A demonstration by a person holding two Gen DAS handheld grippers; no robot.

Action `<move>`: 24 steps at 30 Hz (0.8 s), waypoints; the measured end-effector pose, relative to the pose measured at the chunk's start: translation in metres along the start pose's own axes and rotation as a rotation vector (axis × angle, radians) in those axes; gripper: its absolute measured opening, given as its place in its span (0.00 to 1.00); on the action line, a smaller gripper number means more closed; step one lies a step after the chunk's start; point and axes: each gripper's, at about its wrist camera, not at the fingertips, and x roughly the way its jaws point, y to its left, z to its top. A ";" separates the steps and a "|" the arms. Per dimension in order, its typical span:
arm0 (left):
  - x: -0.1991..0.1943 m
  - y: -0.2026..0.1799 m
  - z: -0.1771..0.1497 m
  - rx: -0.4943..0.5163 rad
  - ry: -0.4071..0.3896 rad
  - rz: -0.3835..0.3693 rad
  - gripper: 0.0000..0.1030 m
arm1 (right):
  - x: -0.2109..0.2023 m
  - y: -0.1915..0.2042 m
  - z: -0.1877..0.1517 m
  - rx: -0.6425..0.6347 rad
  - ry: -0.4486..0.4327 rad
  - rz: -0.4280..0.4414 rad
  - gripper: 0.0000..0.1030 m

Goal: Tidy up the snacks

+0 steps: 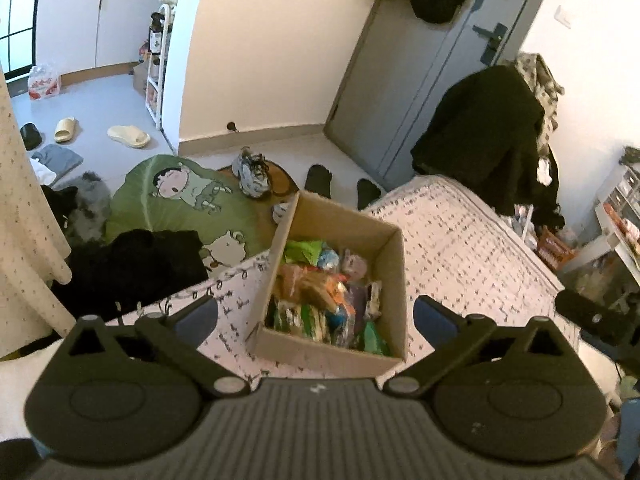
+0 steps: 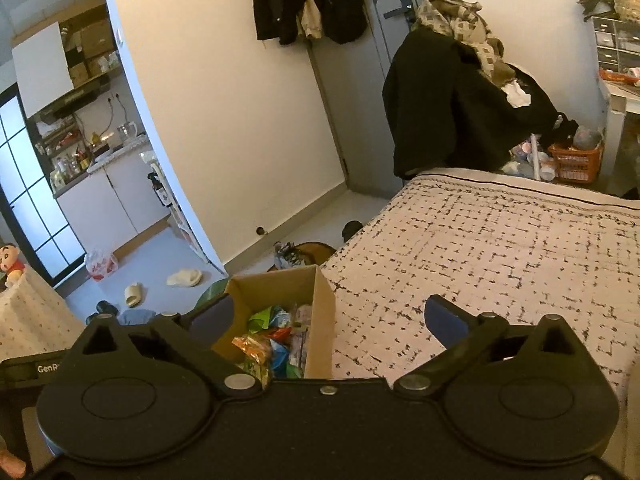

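An open cardboard box (image 1: 384, 256) stands on the bed near its left edge, full of several colourful snack packets (image 1: 320, 300). My left gripper (image 1: 316, 318) is open and empty, held above the near end of the box, jaws spread wider than the box. In the right wrist view the box (image 2: 320, 312) and its snacks (image 2: 276, 340) sit low and left of centre. My right gripper (image 2: 328, 320) is open and empty, its left finger (image 2: 212, 314) over the box and its right finger (image 2: 444, 318) over the bedspread.
The bed (image 2: 500, 256) has a white spread with black marks. A chair piled with dark clothes (image 2: 452, 100) stands past its far end beside a grey door (image 1: 404, 80). Shoes (image 1: 252, 172), slippers (image 1: 128, 136) and a green cushion (image 1: 176, 200) lie on the floor to the left.
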 end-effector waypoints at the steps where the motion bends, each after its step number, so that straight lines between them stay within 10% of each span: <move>1: 0.000 0.000 -0.002 0.001 0.007 0.004 1.00 | -0.002 -0.002 -0.001 0.004 0.007 -0.001 0.99; 24: -0.039 -0.019 -0.051 0.153 -0.010 -0.089 1.00 | -0.054 0.002 -0.050 -0.110 -0.001 -0.082 1.00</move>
